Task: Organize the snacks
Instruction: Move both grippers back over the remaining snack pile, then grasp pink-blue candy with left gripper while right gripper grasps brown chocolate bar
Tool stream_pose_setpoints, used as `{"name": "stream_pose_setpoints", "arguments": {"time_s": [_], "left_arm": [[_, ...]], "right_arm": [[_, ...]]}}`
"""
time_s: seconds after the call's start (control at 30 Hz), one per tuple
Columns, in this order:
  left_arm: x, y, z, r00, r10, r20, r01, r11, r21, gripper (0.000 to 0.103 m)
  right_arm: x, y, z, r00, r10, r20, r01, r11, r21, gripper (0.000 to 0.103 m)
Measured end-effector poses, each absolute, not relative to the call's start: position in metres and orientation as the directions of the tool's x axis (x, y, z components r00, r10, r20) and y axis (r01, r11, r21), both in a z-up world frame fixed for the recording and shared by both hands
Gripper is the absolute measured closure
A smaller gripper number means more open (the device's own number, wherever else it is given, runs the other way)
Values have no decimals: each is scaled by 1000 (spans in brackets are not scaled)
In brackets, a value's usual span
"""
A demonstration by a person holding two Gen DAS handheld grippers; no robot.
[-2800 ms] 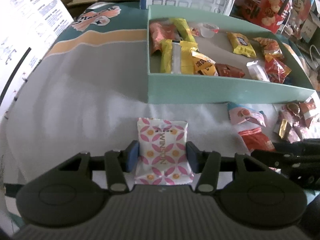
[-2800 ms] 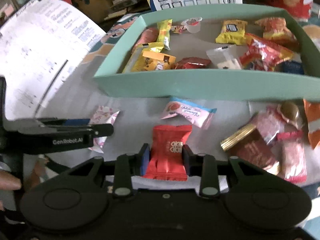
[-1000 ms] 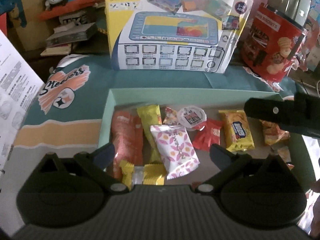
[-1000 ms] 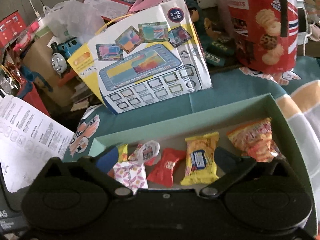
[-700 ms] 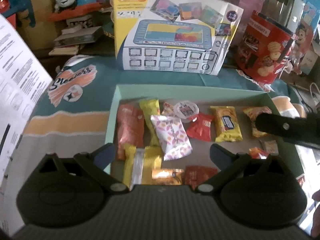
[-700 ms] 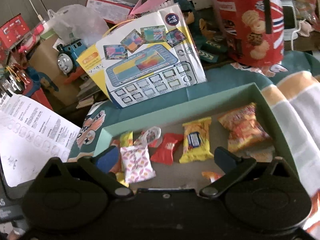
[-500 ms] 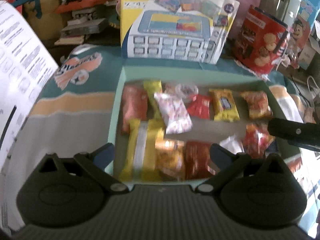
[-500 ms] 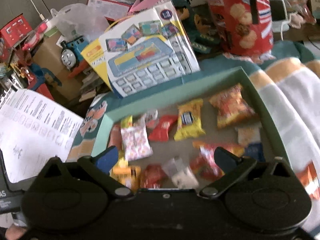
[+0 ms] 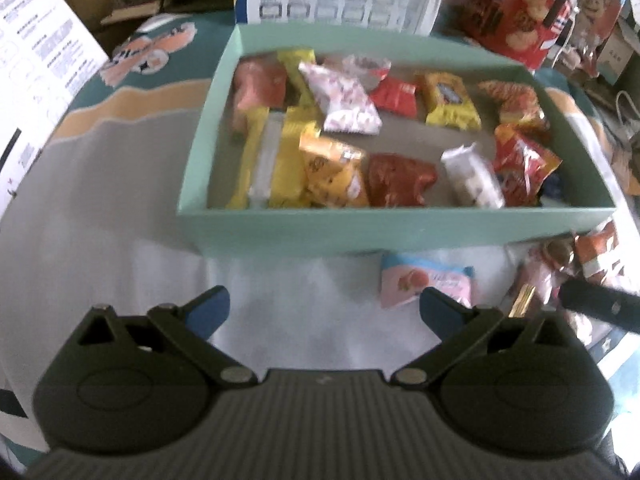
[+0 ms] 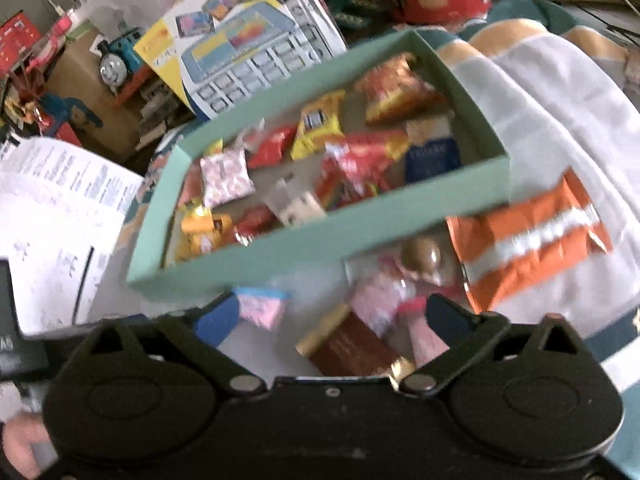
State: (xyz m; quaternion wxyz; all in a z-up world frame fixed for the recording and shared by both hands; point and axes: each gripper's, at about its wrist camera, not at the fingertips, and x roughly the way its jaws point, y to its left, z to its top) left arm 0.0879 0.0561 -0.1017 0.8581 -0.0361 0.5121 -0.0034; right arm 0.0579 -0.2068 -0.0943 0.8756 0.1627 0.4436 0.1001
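Observation:
A mint green box point(image 9: 392, 228) holds several snack packets, among them the pink-patterned white packet point(image 9: 340, 98) and a small red packet point(image 9: 394, 96). The box also shows in the right wrist view point(image 10: 280, 252). My left gripper point(image 9: 324, 308) is open and empty over the grey cloth in front of the box. A pink and blue packet point(image 9: 424, 282) lies just right of it. My right gripper point(image 10: 332, 316) is open and empty above loose snacks: a brown and gold bar point(image 10: 344, 344), pink packets point(image 10: 380, 300) and the pink and blue packet point(image 10: 262, 304).
An orange and white packet point(image 10: 532, 240) lies right of the box. A toy-tablet carton point(image 10: 244, 36) and a red biscuit tin point(image 9: 516, 4) stand behind the box. White printed paper point(image 10: 52, 216) lies at the left. The view is motion-blurred.
Both grippers let go of their packets, the pink-patterned and the red one, inside the box. Both have since pulled back and down to the cloth in front of the box, jaws open.

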Motion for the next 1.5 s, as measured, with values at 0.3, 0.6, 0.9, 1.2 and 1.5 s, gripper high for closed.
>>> {"name": "stream_pose_setpoints", "arguments": {"time_s": [0.3, 0.6, 0.9, 1.2, 1.5], "left_arm": [[88, 68, -114, 443, -31, -896, -73, 995, -71, 0], [93, 68, -117, 433, -43, -900, -80, 993, -86, 0], [106, 29, -113, 443, -84, -893, -18, 995, -102, 0], [112, -10, -119, 482, -63, -874, 81, 996, -27, 45], [83, 13, -110, 517, -93, -851, 92, 994, -54, 74]], "right_arm": [[51, -185, -105, 562, 302, -770, -149, 953, 264, 28], [39, -173, -108, 544, 234, -806, -178, 971, 161, 63], [46, -220, -99, 577, 276, -769, 5, 940, 341, 66], [38, -234, -107, 566, 301, -767, 38, 921, 389, 66], [46, -217, -110, 566, 315, -762, 5, 923, 386, 66]]}}
